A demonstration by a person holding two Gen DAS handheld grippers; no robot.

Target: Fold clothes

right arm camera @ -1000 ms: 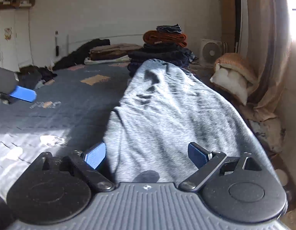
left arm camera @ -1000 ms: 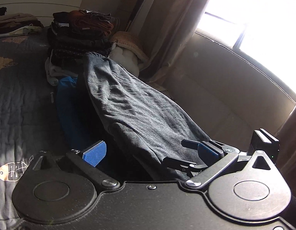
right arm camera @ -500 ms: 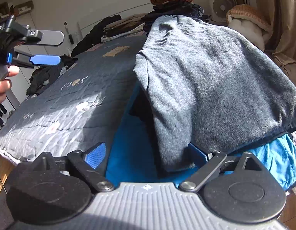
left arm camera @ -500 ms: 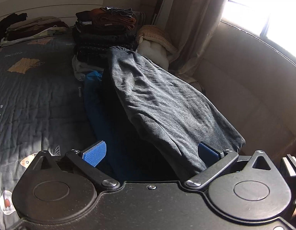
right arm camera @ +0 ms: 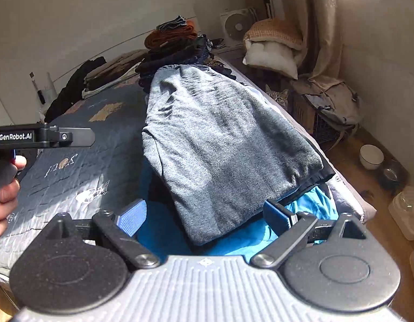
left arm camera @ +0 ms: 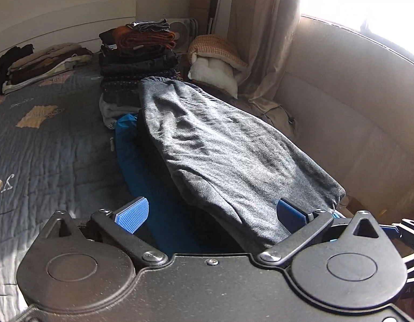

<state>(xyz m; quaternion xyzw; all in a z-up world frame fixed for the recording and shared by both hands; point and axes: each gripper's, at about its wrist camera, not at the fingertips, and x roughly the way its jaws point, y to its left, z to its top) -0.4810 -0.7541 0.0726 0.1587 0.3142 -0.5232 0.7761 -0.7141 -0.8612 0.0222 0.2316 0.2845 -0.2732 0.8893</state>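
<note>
Grey garment [right arm camera: 223, 145] folded over blue garment [right arm camera: 233, 238], apparently loose; left gripper [left arm camera: 211, 213], right gripper [right arm camera: 204, 216] jaws apart.

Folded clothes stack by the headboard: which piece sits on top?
The small grey-blue folded piece tops the tall dark stack, directly above the rust-orange knit.

The right gripper [right arm camera: 204, 216] has its blue-padded jaws spread wide, above a folded grey knit sweater [right arm camera: 220, 147] that lies over a bright blue garment [right arm camera: 309, 201] on the dark grey quilted bed [right arm camera: 72, 166]. At the left edge a hand [right arm camera: 3, 196] holds the black left gripper [right arm camera: 72, 136]; its jaw state cannot be told. A tall stack of folded dark clothes [right arm camera: 177, 51] stands just beyond the sweater
</note>
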